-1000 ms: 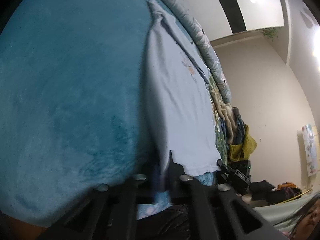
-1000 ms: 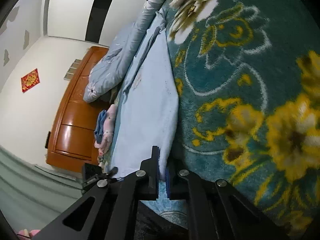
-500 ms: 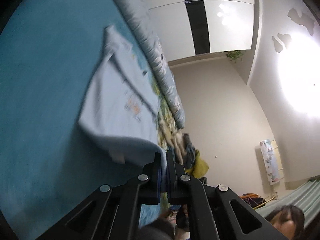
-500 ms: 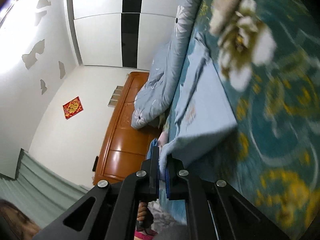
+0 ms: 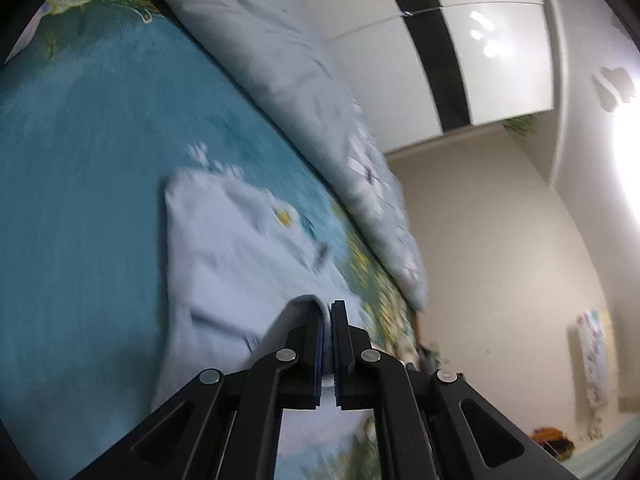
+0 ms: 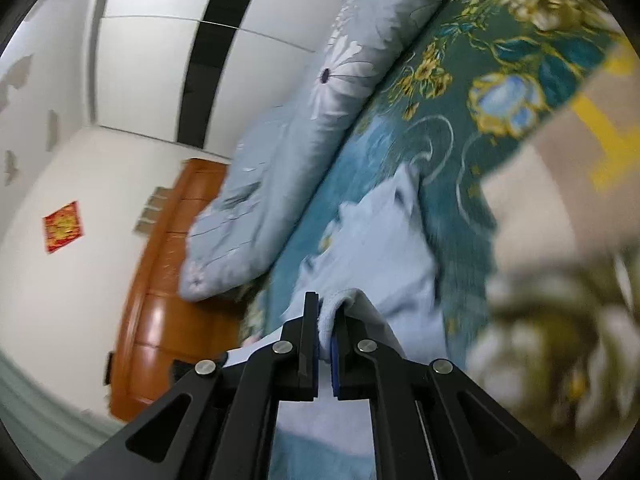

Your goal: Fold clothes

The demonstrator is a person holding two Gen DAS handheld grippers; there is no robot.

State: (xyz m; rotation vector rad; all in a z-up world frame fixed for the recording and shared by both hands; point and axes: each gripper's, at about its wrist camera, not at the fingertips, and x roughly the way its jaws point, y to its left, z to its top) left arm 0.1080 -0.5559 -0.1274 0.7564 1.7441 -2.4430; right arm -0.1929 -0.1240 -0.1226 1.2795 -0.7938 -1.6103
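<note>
Garment: pale blue shirt [image 5: 224, 264], soft thin knit, lying partly folded on the blanket; its upper layer curls over in a rounded fold at the near edge. Motion blur hides finer detail.
Garment, right wrist view: same shirt [image 6: 384, 248], crumpled and pointed at its far end, smooth and rounded where it rolls into the grip.
Left gripper: black left gripper [image 5: 328, 312], angular plastic fingers with round metal screw heads and blue pads; jaws nearly together, pinching the shirt's folded near edge, cloth visible in the slit.
Right gripper: right gripper [image 6: 328, 312], same build; jaws narrow, clamped on a bunched roll of the shirt's hem that bulges above the pads.
Blanket: plush teal blanket [image 5: 80, 160], fuzzy nap, plain under the shirt's left side, patterned with yellow and white flowers beyond the shirt's right side.
Quilt: grey-blue quilt [image 5: 280, 80], smooth cotton with white daisy prints, rolled into a long bolster beyond the shirt's far end, along the blanket's edge.
Headboard: glossy orange-brown wooden headboard [image 6: 160, 280], panelled, to the left of the shirt in the right wrist view, past the quilt's end.
Wardrobe: white glossy wardrobe [image 5: 500, 60] with a black vertical stripe, behind the quilt.
Wall: matte cream wall, with a red square paper ornament [image 6: 62, 226] left of the headboard.
Blurred cloth: beige and yellow shape [image 6: 580, 200] right of the shirt, too blurred to identify.
</note>
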